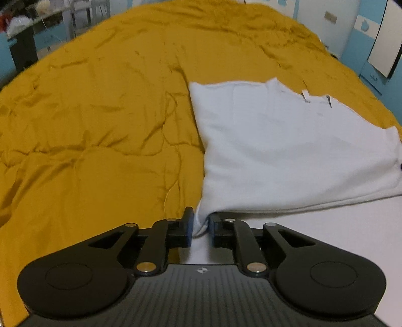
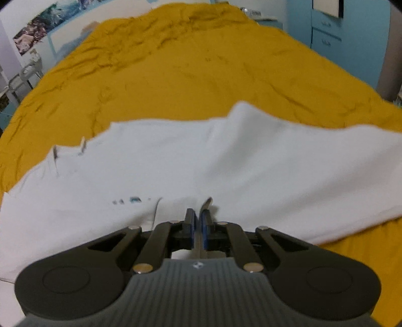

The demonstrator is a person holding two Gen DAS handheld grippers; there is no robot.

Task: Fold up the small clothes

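A small white garment (image 1: 289, 151) lies on a mustard-yellow bedspread (image 1: 100, 125). In the left wrist view its far edge shows two small loops (image 1: 305, 96). My left gripper (image 1: 201, 225) is shut on a near corner of the garment, which bunches between the blue pads. In the right wrist view the white garment (image 2: 226, 163) spreads across the middle, with small blue-green marks (image 2: 133, 200). My right gripper (image 2: 198, 226) is shut on a thin edge of the garment, which stands up between the pads.
The yellow bedspread (image 2: 201, 75) is wrinkled and fills the bed around the garment. Blue cabinets (image 2: 339, 37) stand at the far right. A desk with clutter (image 1: 22, 27) stands beyond the bed's far left. A poster (image 2: 42, 22) hangs on the wall.
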